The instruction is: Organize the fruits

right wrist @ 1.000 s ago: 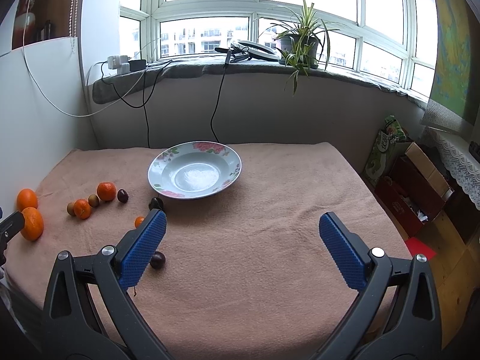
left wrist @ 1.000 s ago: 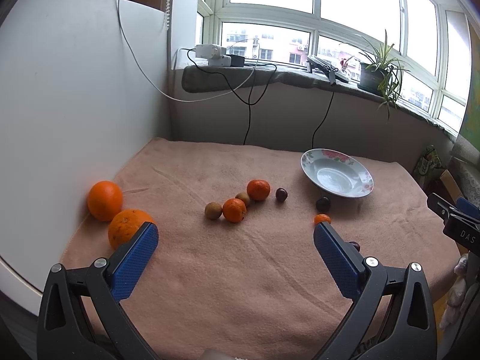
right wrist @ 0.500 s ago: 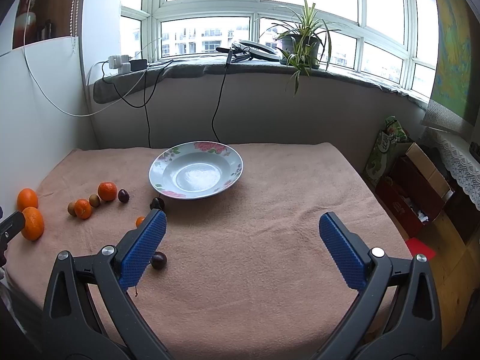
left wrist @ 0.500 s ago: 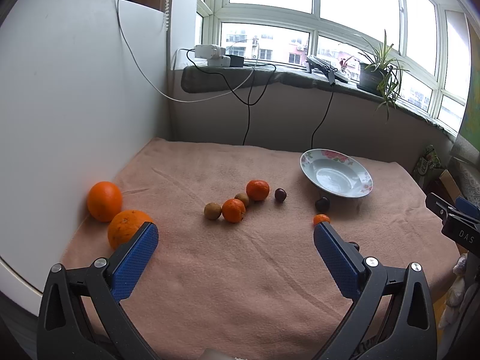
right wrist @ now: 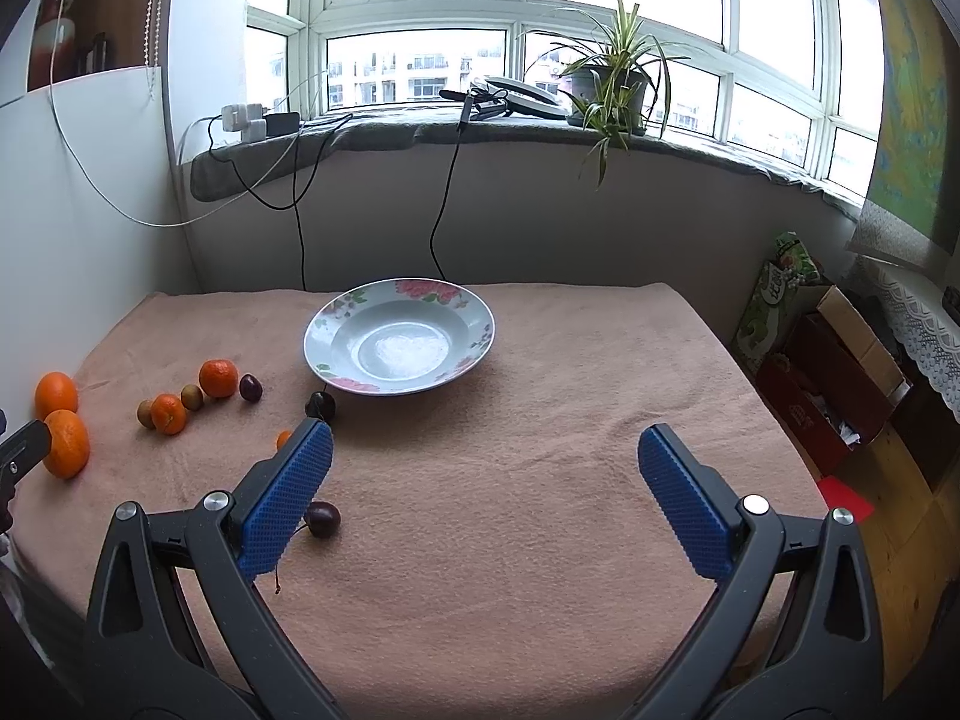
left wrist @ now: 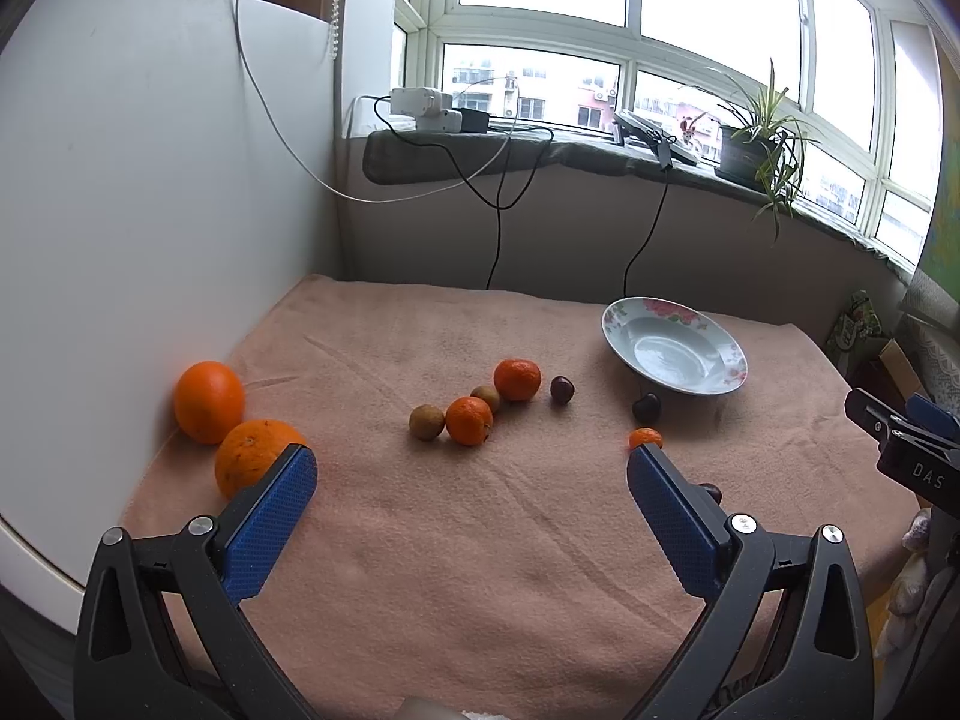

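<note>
Round oranges [left wrist: 231, 420], glossy floral plate [right wrist: 474, 348], terry cloth [right wrist: 540, 510]

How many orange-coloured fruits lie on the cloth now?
5: two big round oranges by the white wall, two small mandarins mid-cloth, one tiny orange fruit behind the left gripper's fingertip, partly hidden.

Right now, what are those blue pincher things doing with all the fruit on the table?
A person holds one gripper in each hand to tidy the fruit. The left gripper and right gripper both hang open above the pink cloth, holding nothing. The flowered plate is empty. Two big oranges sit by the white wall, small tangerines and brown fruits lie mid-table, and a dark cherry lies by the right gripper's left finger. Nothing has been sorted.
</note>
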